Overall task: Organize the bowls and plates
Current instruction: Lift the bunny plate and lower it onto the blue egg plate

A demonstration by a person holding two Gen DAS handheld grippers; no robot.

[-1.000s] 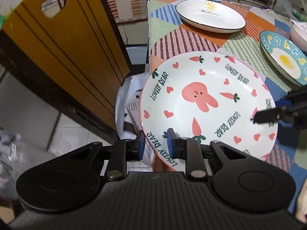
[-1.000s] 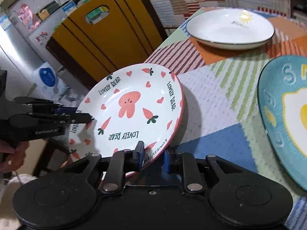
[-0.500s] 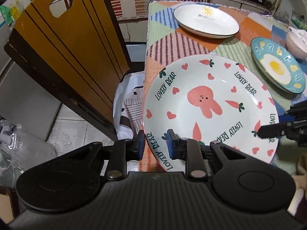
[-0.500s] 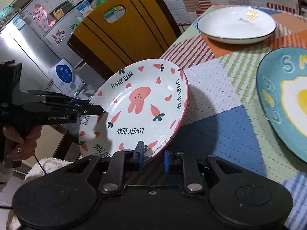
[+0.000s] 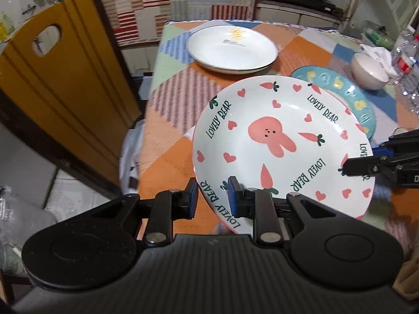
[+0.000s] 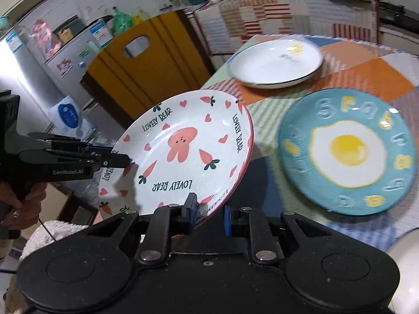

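A white plate with a pink rabbit, hearts and "LOVELY BEAR" lettering (image 5: 277, 141) is held in the air over the table, tilted; it also shows in the right wrist view (image 6: 180, 154). My left gripper (image 5: 212, 198) is shut on its near rim. My right gripper (image 6: 208, 213) is shut on the opposite rim and shows at the right of the left wrist view (image 5: 351, 166). A blue fried-egg plate (image 6: 345, 149) lies flat on the table to the right, partly hidden behind the rabbit plate in the left wrist view (image 5: 348, 96). A white sun plate (image 5: 233, 48) lies further back.
A white bowl (image 5: 369, 70) stands at the far right beside plastic bottles (image 5: 406, 60). The table has a patchwork cloth (image 5: 175, 99). A yellow-brown chair back (image 5: 52, 78) stands against the table's left edge. A fridge (image 6: 34, 78) is behind it.
Both grippers have lifted the rabbit plate higher and carried it to the right, towards the blue egg plate. It now overlaps that plate in the left wrist view.
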